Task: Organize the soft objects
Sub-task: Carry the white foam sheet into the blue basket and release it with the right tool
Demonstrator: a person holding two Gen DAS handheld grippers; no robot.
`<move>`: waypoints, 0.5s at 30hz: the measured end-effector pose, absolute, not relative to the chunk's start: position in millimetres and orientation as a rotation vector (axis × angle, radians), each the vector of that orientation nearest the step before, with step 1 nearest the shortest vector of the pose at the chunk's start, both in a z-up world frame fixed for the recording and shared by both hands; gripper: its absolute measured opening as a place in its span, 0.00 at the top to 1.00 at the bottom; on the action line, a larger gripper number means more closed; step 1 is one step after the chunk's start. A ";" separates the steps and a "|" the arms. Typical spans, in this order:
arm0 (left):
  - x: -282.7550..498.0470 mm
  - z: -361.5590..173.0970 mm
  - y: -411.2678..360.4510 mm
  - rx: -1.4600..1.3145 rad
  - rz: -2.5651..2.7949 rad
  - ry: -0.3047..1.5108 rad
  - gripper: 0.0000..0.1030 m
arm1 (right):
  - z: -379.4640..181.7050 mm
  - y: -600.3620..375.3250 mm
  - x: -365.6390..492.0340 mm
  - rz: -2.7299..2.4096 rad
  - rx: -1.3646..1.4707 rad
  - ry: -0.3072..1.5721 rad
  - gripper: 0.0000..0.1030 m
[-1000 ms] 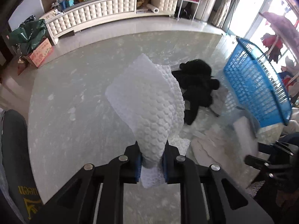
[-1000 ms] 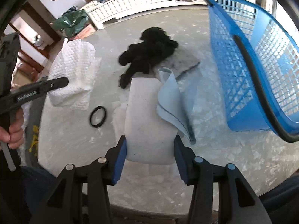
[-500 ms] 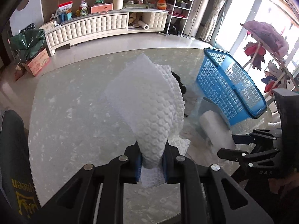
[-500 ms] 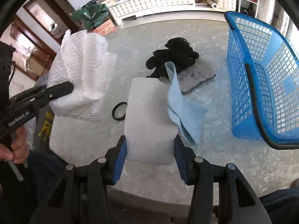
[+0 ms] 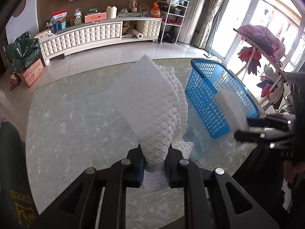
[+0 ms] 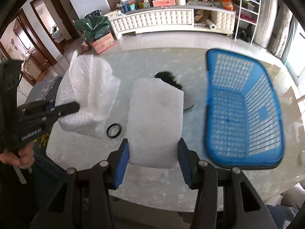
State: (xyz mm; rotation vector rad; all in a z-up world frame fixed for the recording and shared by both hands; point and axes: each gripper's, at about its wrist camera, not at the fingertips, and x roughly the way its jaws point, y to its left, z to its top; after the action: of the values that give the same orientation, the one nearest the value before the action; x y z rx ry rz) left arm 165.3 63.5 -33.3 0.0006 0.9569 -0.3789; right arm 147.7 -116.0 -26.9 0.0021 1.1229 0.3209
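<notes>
My left gripper (image 5: pixel 154 160) is shut on a white bubble-textured sheet (image 5: pixel 152 103), held up above the marble table (image 5: pixel 76 118). The right wrist view shows that same sheet (image 6: pixel 89 91) bunched at the left gripper (image 6: pixel 63 107). My right gripper (image 6: pixel 153 152) is shut on a white foam block (image 6: pixel 154 122), also lifted off the table. From the left wrist view the block (image 5: pixel 230 108) hangs in front of the blue basket (image 5: pixel 207 95). The basket (image 6: pixel 244 110) stands empty to the right of the block. A black soft thing (image 6: pixel 171 79) lies behind the block, mostly hidden.
A black ring (image 6: pixel 114 130) lies on the table between the two loads. A pale blue cloth (image 5: pixel 192 143) lies on the table near the basket's front corner. A dark chair back (image 5: pixel 11 171) stands at the table's left edge. A person's hand (image 6: pixel 17 156) grips the left tool.
Both grippers have risen with their loads, and the table looks farther away. The blue cloth that hung against the foam block no longer shows in the right wrist view.
</notes>
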 end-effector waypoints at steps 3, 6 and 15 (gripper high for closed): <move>166.4 -31.2 57.1 0.003 -0.389 0.953 0.85 | -18.9 -130.5 154.2 0.289 -0.013 1.102 0.54; 168.4 -31.1 51.9 0.008 -0.397 0.954 0.85 | -17.1 -144.2 161.9 0.253 -0.031 1.089 0.54; 174.5 -37.1 42.1 0.020 -0.409 0.967 0.85 | -35.6 -176.8 189.9 0.166 -0.049 1.125 0.54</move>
State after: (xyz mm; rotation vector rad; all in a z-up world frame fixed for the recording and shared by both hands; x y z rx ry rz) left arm 174.5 42.1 -37.1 0.0199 0.9665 -0.4089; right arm 189.9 -176.8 -35.6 -0.0489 1.1253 0.1663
